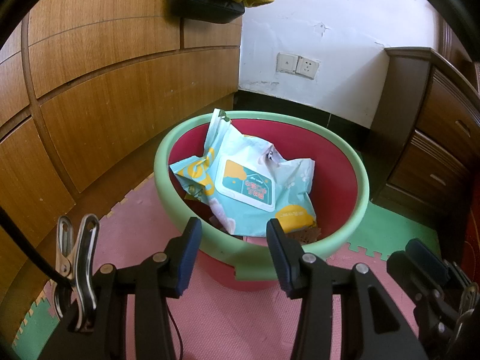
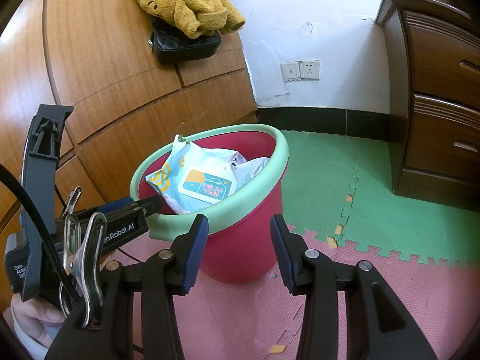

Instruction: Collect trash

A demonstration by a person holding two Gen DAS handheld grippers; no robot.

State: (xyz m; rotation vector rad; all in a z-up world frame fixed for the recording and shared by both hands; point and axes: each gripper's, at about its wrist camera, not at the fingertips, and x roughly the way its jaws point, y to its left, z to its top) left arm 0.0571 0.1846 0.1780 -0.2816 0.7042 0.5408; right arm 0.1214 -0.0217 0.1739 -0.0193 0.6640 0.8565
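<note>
A red bin with a pale green rim (image 1: 364, 186) (image 2: 282, 153) stands on the foam floor mat. Inside it lies a crumpled light-blue wet-wipes pack (image 1: 255, 186) (image 2: 207, 180), its white lid facing up, on top of other trash. My left gripper (image 1: 234, 240) hovers just in front of the bin's near rim, open, nothing between its fingers. My right gripper (image 2: 238, 234) is also open and empty, a little further back and to the right of the bin. In the right wrist view, the left gripper's fingertips (image 2: 153, 202) reach the bin's left rim. The right gripper's finger (image 1: 423, 255) shows at the lower right of the left wrist view.
A wooden wardrobe (image 1: 105, 90) (image 2: 105, 60) stands left of the bin, with a black bag (image 2: 186, 45) and a yellow fleece garment (image 2: 183, 3) hanging on it. A dark drawer chest (image 2: 441, 96) is at the right. Pink and green foam tiles (image 2: 345, 180) cover the floor. A hand (image 2: 33, 315) holds the left gripper.
</note>
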